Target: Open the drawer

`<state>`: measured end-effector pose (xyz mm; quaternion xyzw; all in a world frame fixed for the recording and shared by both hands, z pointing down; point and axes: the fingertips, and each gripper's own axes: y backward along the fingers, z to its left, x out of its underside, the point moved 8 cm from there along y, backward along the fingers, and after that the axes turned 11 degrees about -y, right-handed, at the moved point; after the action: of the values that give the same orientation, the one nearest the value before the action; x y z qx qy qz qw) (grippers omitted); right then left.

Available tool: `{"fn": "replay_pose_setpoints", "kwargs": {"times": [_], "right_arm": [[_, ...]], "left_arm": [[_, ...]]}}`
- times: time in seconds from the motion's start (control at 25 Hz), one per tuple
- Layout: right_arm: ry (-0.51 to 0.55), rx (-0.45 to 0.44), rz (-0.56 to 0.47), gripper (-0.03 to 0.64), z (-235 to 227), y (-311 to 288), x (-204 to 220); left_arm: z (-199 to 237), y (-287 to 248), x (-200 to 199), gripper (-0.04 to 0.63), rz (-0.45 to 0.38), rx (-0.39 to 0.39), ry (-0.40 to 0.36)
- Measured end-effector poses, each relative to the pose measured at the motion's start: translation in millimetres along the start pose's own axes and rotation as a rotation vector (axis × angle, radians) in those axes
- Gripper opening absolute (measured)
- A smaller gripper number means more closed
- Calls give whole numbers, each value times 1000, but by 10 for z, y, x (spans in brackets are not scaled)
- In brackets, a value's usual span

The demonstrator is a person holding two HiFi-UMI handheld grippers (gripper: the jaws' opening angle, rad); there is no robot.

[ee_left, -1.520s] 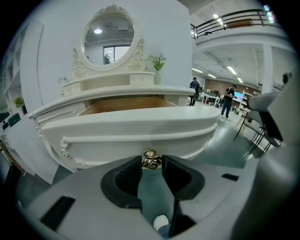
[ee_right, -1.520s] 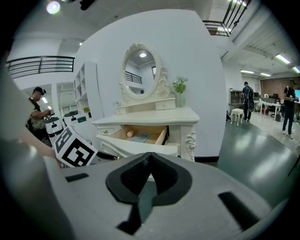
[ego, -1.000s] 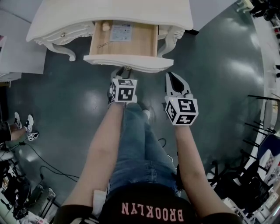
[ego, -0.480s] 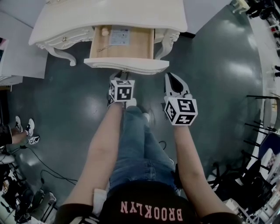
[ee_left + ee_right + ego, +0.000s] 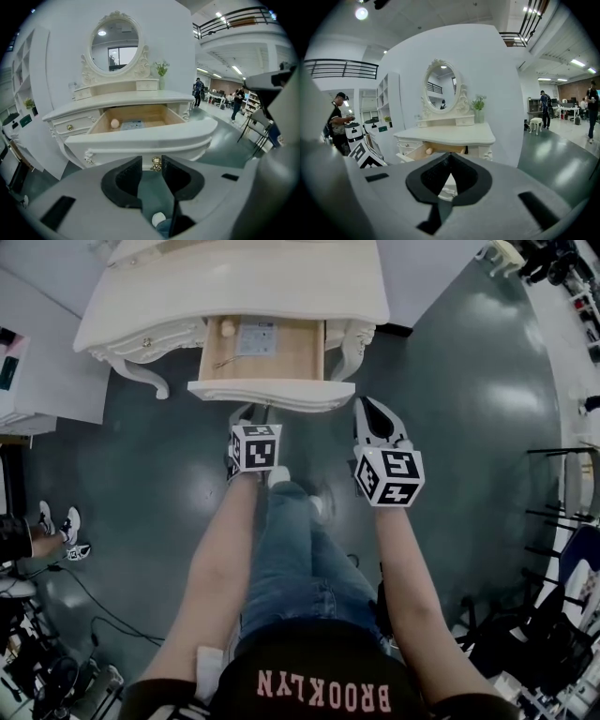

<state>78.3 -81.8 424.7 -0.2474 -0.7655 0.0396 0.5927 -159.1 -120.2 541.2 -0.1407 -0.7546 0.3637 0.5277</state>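
The white dressing table (image 5: 234, 277) has its middle drawer (image 5: 296, 354) pulled out, showing a wooden inside. In it lie a small ball (image 5: 226, 327) and a printed card (image 5: 255, 337). My left gripper (image 5: 249, 414) is just below the curved drawer front (image 5: 272, 395), pointing at it. In the left gripper view its jaws (image 5: 150, 164) stand open, and the gold knob (image 5: 156, 163) shows in the gap just beyond the tips, not pressed. My right gripper (image 5: 375, 409) hangs to the right of the drawer, shut and empty (image 5: 449, 157).
A white cabinet (image 5: 37, 381) stands left of the table. Someone's shoes (image 5: 56, 531) and floor cables (image 5: 94, 596) lie at the left. Chair frames (image 5: 562, 596) crowd the right edge. An oval mirror (image 5: 115, 42) tops the table. People (image 5: 199, 91) stand far off.
The head view has pulled back, so the table looks smaller and further left. Both grippers have risen a little. The drawer stays pulled out as far as before.
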Motion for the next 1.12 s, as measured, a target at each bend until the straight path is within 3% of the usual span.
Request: {"fn": "replay_pose_setpoints", "kwargs": {"times": [0.28, 0.6, 0.92, 1.12], "right_arm": [[80, -39, 2, -3, 82, 54, -231], [106, -53, -35, -3, 189, 168, -546], [104, -83, -78, -3, 267, 272, -881], [113, -119, -102, -3, 347, 341, -1017]], "left_arm": [[140, 224, -247, 121, -64, -29, 29], [346, 575, -585, 46, -155, -74, 37], [435, 995, -986, 6, -256, -61, -2], [516, 1228, -1136, 6, -331, -96, -5]]}}
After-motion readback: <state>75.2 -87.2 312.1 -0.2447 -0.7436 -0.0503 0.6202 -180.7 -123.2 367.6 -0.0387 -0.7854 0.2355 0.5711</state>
